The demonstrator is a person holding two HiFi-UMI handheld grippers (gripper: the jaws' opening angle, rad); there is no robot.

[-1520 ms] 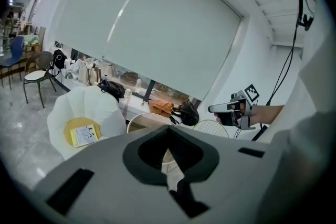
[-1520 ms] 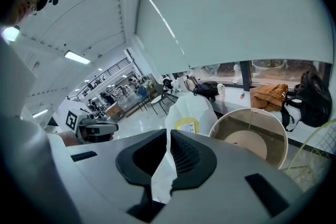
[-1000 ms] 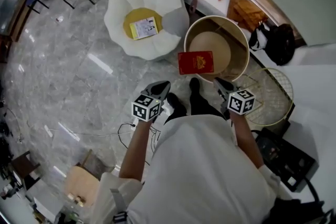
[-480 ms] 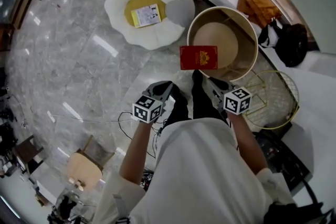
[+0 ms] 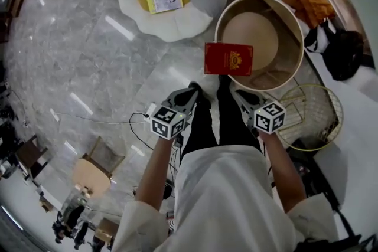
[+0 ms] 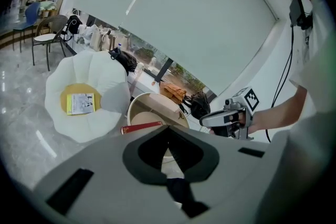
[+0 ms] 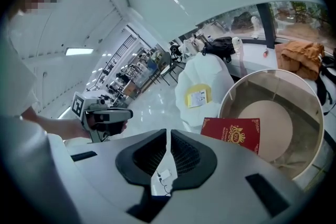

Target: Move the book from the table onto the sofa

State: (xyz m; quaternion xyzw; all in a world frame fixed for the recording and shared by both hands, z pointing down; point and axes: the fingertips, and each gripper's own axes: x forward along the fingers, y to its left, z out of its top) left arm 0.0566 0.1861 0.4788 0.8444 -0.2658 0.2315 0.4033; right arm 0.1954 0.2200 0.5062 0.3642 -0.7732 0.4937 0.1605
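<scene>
The red book lies across the near rim of the round table, upper centre of the frame. I'd say a careless nudge could tip it to the floor or into the tub, well short of the white sofa at upper left. The left gripper and right gripper hang just below it, all jaws pressed together on nothing, so unless they spread first they'll only shove the book.

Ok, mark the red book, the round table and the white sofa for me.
red book (image 5: 228, 59), head view, middle of its cover.
round table (image 5: 254, 32), head view, bare tan surface inside its rim.
white sofa (image 5: 198, 16), head view, bare white petal near the table.
</scene>
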